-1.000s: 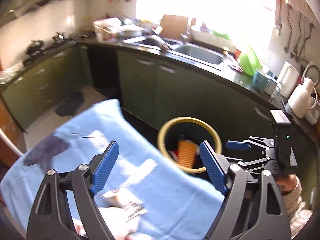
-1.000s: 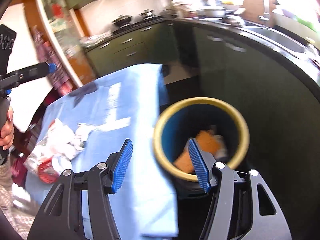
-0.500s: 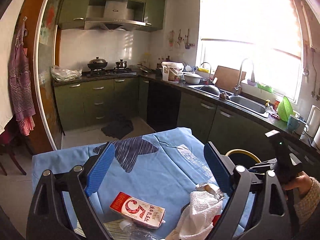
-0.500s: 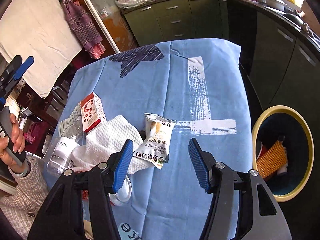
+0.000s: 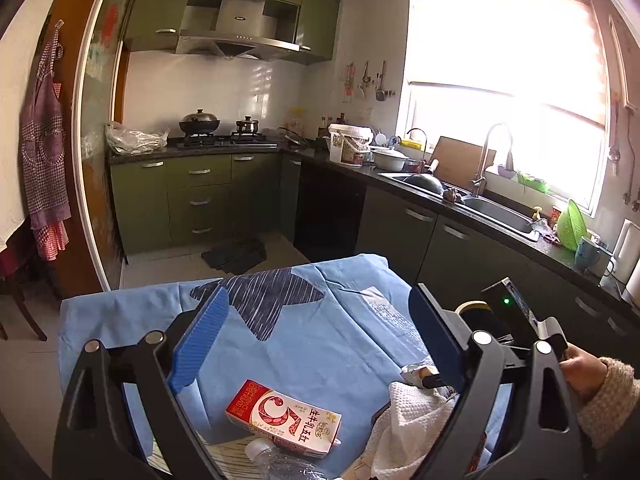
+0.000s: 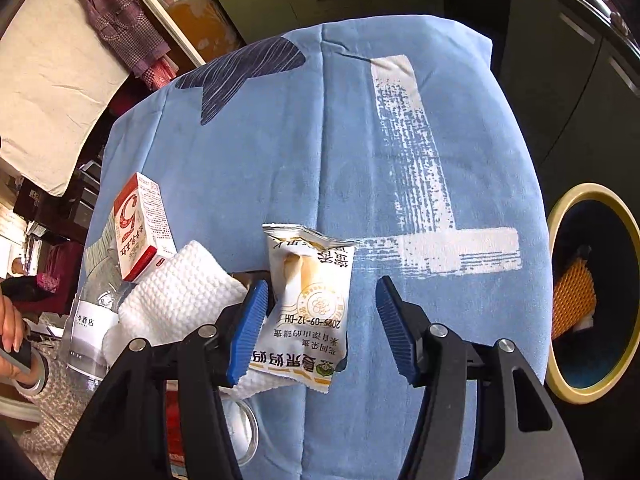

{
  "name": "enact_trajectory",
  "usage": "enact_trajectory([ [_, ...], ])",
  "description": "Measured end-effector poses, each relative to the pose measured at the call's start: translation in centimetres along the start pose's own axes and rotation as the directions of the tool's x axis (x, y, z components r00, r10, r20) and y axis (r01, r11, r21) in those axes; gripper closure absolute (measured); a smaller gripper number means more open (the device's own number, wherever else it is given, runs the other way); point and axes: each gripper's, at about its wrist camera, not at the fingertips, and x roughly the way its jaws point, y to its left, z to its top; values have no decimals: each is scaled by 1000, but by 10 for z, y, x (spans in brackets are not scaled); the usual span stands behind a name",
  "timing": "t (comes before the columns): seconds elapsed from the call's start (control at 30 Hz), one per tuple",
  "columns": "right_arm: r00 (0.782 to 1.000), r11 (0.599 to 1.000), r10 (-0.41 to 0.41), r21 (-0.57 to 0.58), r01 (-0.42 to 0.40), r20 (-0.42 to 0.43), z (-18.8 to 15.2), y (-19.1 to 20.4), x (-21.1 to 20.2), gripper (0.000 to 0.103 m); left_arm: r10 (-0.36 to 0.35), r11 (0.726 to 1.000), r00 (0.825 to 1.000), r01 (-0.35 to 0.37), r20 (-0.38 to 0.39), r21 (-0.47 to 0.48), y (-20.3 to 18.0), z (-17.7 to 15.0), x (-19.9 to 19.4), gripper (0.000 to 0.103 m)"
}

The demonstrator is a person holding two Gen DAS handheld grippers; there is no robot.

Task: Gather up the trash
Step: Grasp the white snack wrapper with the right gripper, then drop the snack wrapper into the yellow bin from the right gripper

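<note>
Trash lies on a blue cloth-covered table (image 6: 280,140). A white snack wrapper (image 6: 308,300) sits between the jaws of my right gripper (image 6: 322,332), which points steeply down and is closing; the left pad is at the wrapper's edge, the right pad stands clear of it. Beside it are a white waffle cloth (image 6: 180,292), a red-and-white milk carton (image 6: 138,224) and a clear plastic bottle (image 6: 86,320). My left gripper (image 5: 316,338) hangs open over the carton (image 5: 284,416), holding nothing. The yellow-rimmed bin (image 6: 554,240) stands right of the table with orange mesh (image 6: 572,300) inside.
Green kitchen cabinets (image 5: 200,200) and a dark counter with a sink (image 5: 492,212) run behind and right of the table. A dark mat (image 5: 236,254) lies on the floor. A hand (image 5: 580,368) grips the right tool. A round lid (image 6: 244,432) lies under the right gripper.
Both grippers swung from the bin back over the table. The right one dropped onto the snack wrapper and its jaws narrowed. The left one has held still for the last half second.
</note>
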Motion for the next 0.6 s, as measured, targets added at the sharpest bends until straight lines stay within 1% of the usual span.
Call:
enact_trajectory([
  [0.03, 1000, 1000, 11, 10, -11, -6, 0, -2, 2, 58, -3, 1000, 1000, 3, -3, 3, -1, -1, 0, 16],
  [0.13, 999, 999, 47, 19, -46, -13, -2, -2, 5, 65, -4, 1000, 1000, 4, -4, 7, -1, -2, -1, 16],
  [0.17, 999, 999, 46, 18, -46, -7, -2, -1, 5, 65, -5, 1000, 1000, 5, -4, 6, -1, -2, -1, 16],
  [0.23, 999, 999, 48, 21, -49, 10, -1, -2, 2, 72, -5, 1000, 1000, 5, -7, 9, -1, -2, -1, 16],
  [0.27, 999, 999, 47, 23, -48, 22, -1, -3, -1, 73, -4, 1000, 1000, 5, -7, 8, -2, -1, -1, 16],
  [0.3, 998, 999, 47, 24, -48, 35, -1, -3, -4, 76, -4, 1000, 1000, 4, -8, 7, -2, -1, -1, 15],
  [0.43, 996, 998, 39, 41, -43, 84, -2, -13, -25, 77, -8, 1000, 1000, 9, -22, 9, -3, -3, 2, 15],
  [0.53, 991, 997, 2, 81, -13, 137, -3, -37, -50, 77, -10, 1000, 999, 10, -32, 10, -5, -4, 4, 15],
  [0.6, 984, 991, -61, 130, 39, 169, -4, -62, -67, 77, -10, 1000, 999, 10, -33, 12, -5, -5, 4, 15],
])
